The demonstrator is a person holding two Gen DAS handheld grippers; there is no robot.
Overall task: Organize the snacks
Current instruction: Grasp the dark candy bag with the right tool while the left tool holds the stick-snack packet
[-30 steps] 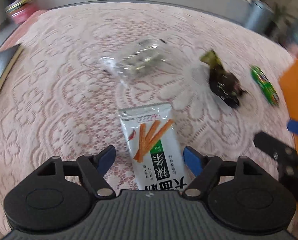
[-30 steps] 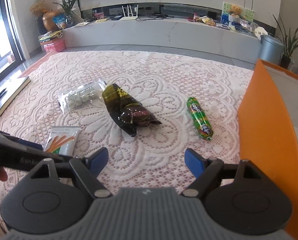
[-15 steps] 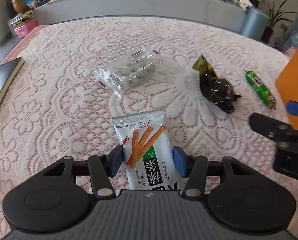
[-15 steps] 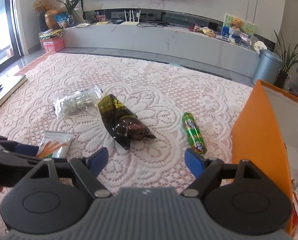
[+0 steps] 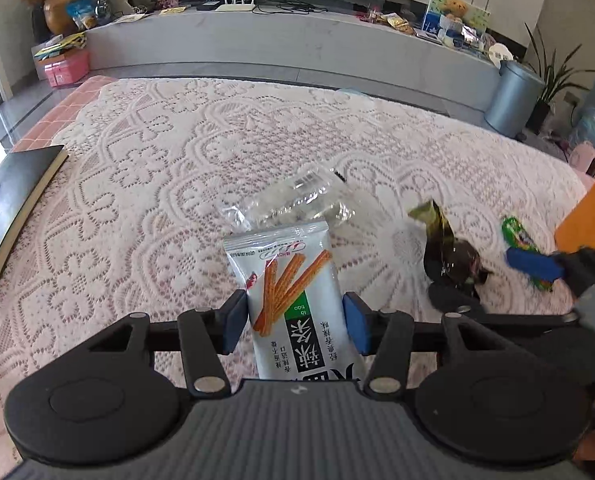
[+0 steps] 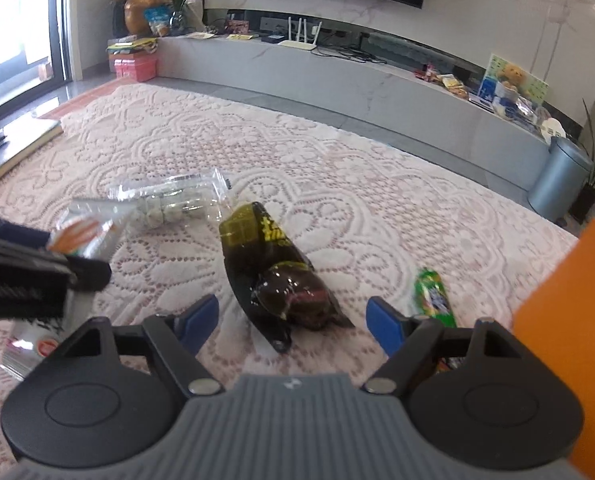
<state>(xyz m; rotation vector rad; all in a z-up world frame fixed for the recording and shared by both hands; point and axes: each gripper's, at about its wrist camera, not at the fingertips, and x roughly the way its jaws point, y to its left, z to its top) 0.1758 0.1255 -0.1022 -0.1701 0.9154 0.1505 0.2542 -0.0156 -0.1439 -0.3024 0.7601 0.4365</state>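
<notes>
My left gripper is shut on a white snack packet with orange sticks printed on it and holds it lifted above the lace cloth; the packet also shows at the left of the right wrist view. My right gripper is open, low over a dark green-brown snack bag, which lies between its fingers. A clear bag of pale round sweets and a green tube snack lie on the cloth. An orange box stands at the right.
A pink lace cloth covers the surface. A dark book lies at its left edge. A grey bin and a long grey TV bench stand beyond the far edge.
My left gripper closed on the stick-snack packet and lifted it off the cloth. My right gripper moved forward and down, so the dark bag now lies between its fingers.
</notes>
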